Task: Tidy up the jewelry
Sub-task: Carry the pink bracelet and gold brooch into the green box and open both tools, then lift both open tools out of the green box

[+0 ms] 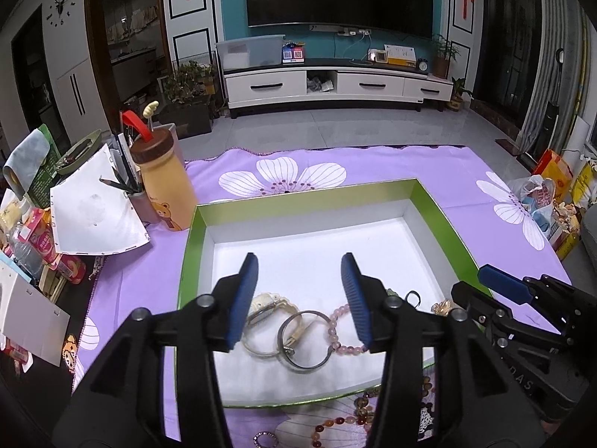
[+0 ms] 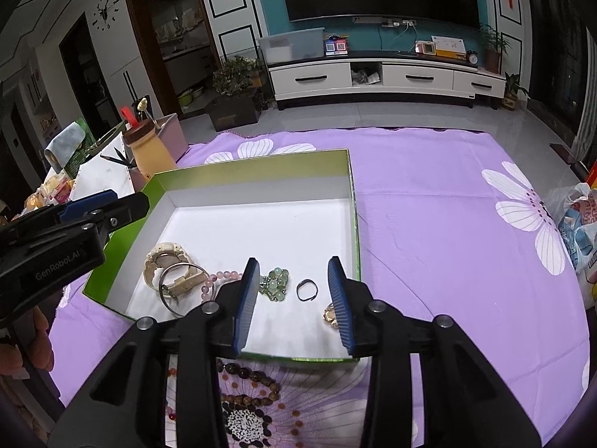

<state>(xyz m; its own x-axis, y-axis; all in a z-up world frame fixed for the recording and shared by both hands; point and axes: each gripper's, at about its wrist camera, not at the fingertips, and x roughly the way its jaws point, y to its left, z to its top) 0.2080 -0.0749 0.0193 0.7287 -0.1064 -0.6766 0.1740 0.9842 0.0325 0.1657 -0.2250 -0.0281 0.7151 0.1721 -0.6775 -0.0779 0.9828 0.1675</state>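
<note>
A purple flowered cloth [image 2: 429,224] covers the table, and on it sits a shallow box [image 2: 350,186] with green walls and a white floor. Both grippers hang over the box's near edge, empty, with their blue pads spread wide apart.

The left gripper [image 1: 300,298] frames a cream watch [image 1: 266,304] just inside its left finger, a metal bangle [image 1: 306,339] overlapping the watch between the fingers, and a pink bead bracelet [image 1: 337,330] curving beside the right finger. The right gripper [image 2: 294,302] frames a cluster of green beads [image 2: 276,283] just inside its left finger and a small dark ring [image 2: 306,290] lying apart from it, nearer the right finger; a gold trinket [image 2: 330,313] touches the right finger's inner side — partly hidden by it.

All these pieces lie on the box floor toward its near wall. Outside the box, below the fingers, strings of brown beads [image 2: 246,377] and orange beads [image 1: 335,423] rest on the cloth — with a small sparkly ring [image 1: 265,440] at the left view's bottom edge
</note>
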